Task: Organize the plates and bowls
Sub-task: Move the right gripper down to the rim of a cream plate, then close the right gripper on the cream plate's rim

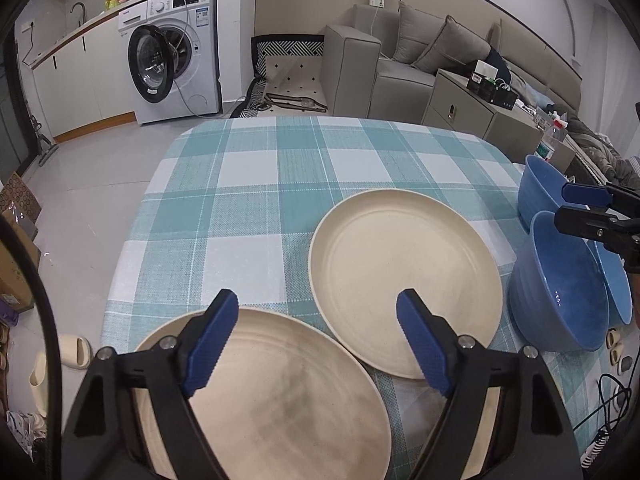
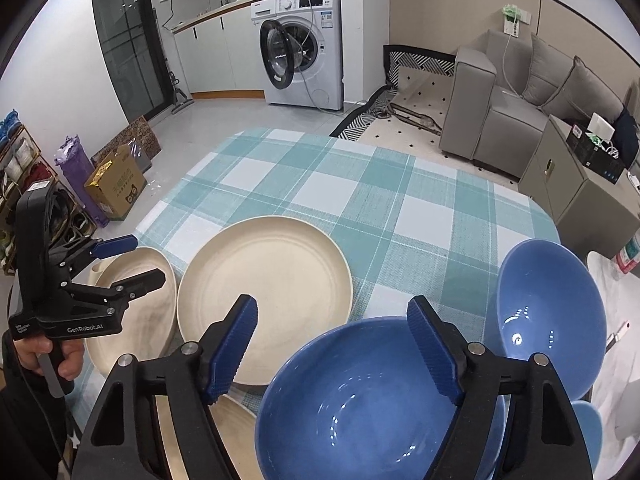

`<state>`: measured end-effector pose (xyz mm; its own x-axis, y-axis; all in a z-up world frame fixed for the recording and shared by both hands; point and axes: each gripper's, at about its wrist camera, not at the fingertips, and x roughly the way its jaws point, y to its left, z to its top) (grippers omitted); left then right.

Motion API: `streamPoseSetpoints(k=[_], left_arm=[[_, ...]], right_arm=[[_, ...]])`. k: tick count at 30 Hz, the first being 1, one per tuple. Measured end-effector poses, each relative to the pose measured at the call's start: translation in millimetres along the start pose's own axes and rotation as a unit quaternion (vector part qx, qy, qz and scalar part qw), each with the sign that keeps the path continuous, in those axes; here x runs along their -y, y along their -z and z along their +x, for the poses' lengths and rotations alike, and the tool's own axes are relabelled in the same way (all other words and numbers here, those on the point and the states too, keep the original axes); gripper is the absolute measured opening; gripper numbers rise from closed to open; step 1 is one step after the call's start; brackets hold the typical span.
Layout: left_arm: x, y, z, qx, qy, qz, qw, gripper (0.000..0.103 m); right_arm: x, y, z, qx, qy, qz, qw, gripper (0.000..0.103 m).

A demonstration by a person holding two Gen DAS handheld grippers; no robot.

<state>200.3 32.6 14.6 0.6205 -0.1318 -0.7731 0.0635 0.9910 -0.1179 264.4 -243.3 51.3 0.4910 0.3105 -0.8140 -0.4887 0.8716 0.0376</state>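
Observation:
Two cream plates lie on the checked tablecloth: a near plate under my left gripper and a second plate just beyond it. My left gripper is open and empty above the near plate. Blue bowls stand to the right: a near bowl below my right gripper, and a far bowl. My right gripper is open and empty above the near bowl. The left gripper shows in the right wrist view, the right gripper in the left wrist view. Part of another cream plate shows at the bottom.
The table's far half is bare tablecloth. A washing machine, a grey sofa and a cabinet stand beyond the table. Boxes and a purple bag sit on the floor at the left.

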Motion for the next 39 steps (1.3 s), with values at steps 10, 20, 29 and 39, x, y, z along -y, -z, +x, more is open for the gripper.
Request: streamPoseSetpoints(k=[10,20,29,39], left_arm=[[1,-5,22,-0.031,0.004,0.007,0.9995,0.063],[-5,-7,38,-0.055,0.013,0.000,0.9984,0.056],[-3,-9,49,-0.063,0.017,0.007,0.9978,0.049],[-4,-10,62,-0.084,0.023,0.006,0.9962,0.049]], right_arm=[[3,-12,30,-0.028,-0.002,0.005,1.000,0.075],[8,-19,61,-0.060,-0.005,0.013,0.998,0.074],[9,-26,86,-0.100,-0.008,0.012,0.995,0.061],[12,-33,112,-0.149,-0.011,0.015,0.989,0.060]])
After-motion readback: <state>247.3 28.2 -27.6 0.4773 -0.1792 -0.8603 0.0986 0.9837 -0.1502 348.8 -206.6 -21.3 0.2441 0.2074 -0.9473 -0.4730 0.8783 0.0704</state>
